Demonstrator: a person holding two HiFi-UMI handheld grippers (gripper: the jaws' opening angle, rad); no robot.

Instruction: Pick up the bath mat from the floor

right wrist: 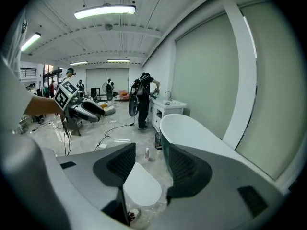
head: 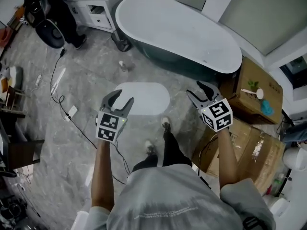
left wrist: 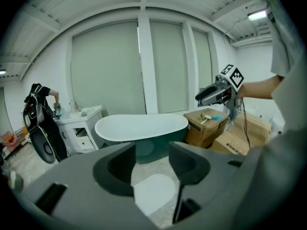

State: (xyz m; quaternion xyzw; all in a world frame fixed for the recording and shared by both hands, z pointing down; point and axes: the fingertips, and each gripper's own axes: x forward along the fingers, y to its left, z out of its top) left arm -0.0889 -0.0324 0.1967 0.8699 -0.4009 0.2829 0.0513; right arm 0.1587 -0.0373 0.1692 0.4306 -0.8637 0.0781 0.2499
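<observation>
Approach stage, by all appearances: with left gripper and right gripper both spread and empty, lower toward bath mat lying flat beside bathtub, straddle its edge, pinch, lift.

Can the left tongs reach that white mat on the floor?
Probably yes. The left tongs are open and empty, up above the bath mat, which lies flat on the floor beside the bathtub. Nothing looks to be in the way; they would just need to come down.
</observation>
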